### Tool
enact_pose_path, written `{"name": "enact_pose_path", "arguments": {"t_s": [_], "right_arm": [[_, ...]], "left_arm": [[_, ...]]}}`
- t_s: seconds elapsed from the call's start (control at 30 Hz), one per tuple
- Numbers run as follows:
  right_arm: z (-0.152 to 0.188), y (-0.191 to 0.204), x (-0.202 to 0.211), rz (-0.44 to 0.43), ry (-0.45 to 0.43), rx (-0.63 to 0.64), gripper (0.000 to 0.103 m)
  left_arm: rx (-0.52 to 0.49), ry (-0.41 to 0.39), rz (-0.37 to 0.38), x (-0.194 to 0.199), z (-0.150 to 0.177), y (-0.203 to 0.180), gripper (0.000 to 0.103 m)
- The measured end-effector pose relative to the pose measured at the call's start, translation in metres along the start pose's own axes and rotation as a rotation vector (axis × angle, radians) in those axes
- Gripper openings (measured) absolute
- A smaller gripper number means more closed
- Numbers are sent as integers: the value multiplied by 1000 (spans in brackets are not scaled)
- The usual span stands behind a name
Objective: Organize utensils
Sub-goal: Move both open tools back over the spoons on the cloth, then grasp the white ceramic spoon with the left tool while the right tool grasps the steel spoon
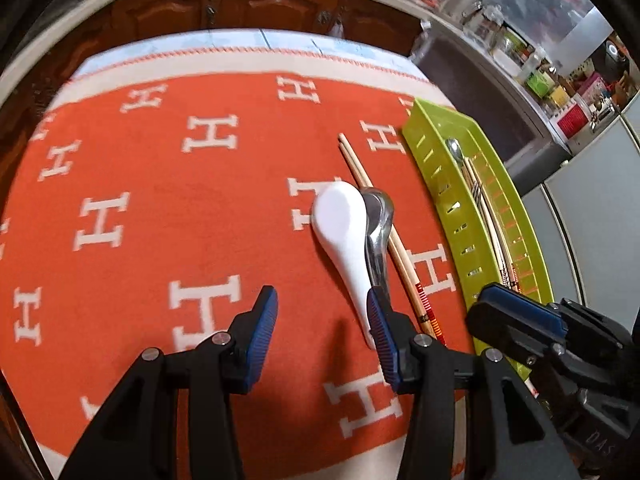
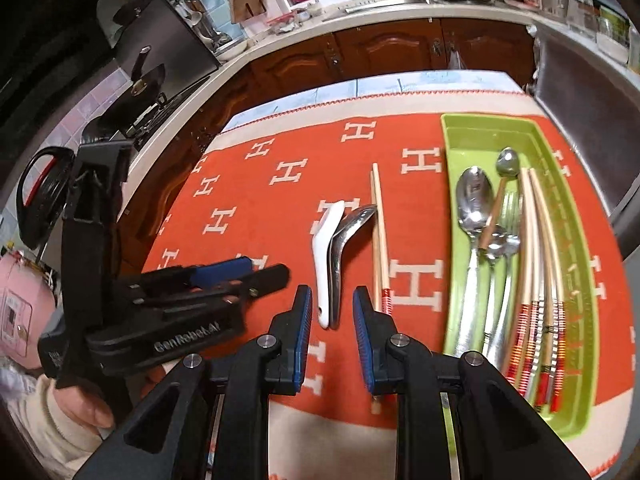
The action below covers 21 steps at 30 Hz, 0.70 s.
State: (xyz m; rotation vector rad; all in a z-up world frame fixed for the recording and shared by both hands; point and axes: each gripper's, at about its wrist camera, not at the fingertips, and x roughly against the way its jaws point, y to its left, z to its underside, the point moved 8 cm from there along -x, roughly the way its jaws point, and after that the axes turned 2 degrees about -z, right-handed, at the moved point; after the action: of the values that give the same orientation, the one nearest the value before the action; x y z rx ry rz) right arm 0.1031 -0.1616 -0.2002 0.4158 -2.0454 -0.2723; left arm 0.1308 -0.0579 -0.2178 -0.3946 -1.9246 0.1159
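On the orange cloth a white ceramic spoon lies bowl-down against a metal spoon. A pair of wooden chopsticks lies just to their right. A green tray further right holds metal spoons, a fork and several chopsticks. My left gripper is open over bare cloth, its right finger beside the white spoon's handle. My right gripper is open with a narrow gap and grips nothing. The spoon handles' ends show in that gap, below the fingertips.
The orange cloth with white H letters covers the table. Dark wooden cabinets and a crowded counter run behind it. A stove with a black pan stands at the left. A hand in a cream sleeve holds the left gripper.
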Motion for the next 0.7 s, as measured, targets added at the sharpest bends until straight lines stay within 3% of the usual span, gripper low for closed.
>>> {"name": "enact_pose_path", "arguments": {"t_s": [0.37,0.67,0.7], "right_arm": [[-11,-17,-10,50,3,-21,21],[-5,-26,-6,26,-3,-36,21],[-4,-27,-5,21,-4,-40,21]], "left_arm": [[43,43,29,-35,-42,-16,46],[55,34,-38,-50,-55,-28,48],[62,34,-30,-50,-55,-26,43]]}}
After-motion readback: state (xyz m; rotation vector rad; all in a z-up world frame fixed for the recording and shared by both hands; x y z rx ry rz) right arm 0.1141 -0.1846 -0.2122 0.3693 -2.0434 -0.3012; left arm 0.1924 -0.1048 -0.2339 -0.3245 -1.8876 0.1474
